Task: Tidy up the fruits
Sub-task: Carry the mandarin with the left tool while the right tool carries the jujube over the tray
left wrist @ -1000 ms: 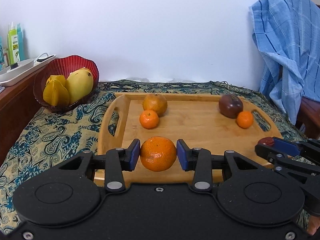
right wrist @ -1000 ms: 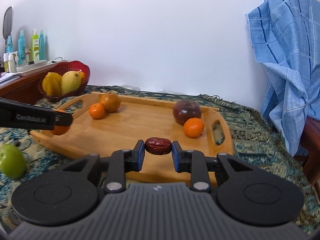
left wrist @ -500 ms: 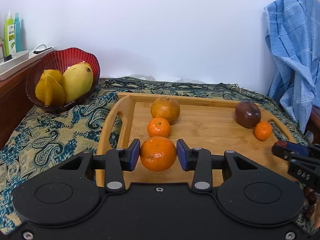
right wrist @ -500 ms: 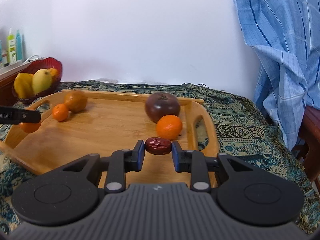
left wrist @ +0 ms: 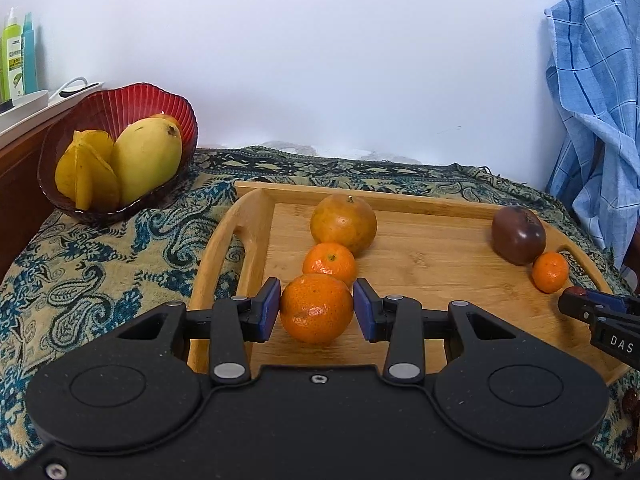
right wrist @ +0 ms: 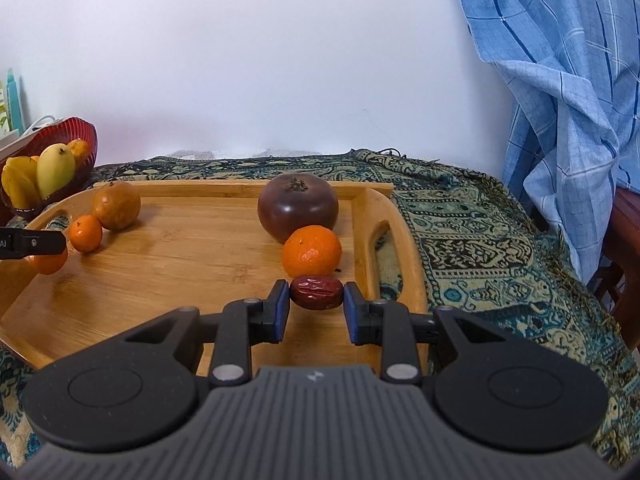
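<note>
L gripper (left wrist: 316, 310) is clamped on a mandarin (left wrist: 316, 308), blue pads pressing both sides; fruit is bright orange, pebbly skin, glossy highlight, held over the near-left part of the wooden tray (left wrist: 440, 280). Just behind it on the tray: a smaller mandarin w/ green stem dot (left wrist: 329, 262), then a bigger dull-orange round fruit (left wrist: 343, 224) w/ brownish mottling, the two touching or nearly so.

R gripper (right wrist: 316, 306) is closed on a red date (right wrist: 316, 297): dark red, wrinkled, oblong, lying crosswise between the pads, over the tray's near-right part by the right handle cutout. Directly behind it sits another mandarin (right wrist: 312, 250), and behind that a dark purple-brown round fruit (right wrist: 297, 206) w/ a dried calyx on top; those two touch.

Tray lies on a paisley cloth (left wrist: 100, 272), teal & tan. Off the tray's far-left corner, a red ribbed bowl (left wrist: 120, 108) holds a yellow mango (left wrist: 146, 160) and a starfruit (left wrist: 86, 170). Blue checked fabric (right wrist: 560, 80) hangs at the right.
</note>
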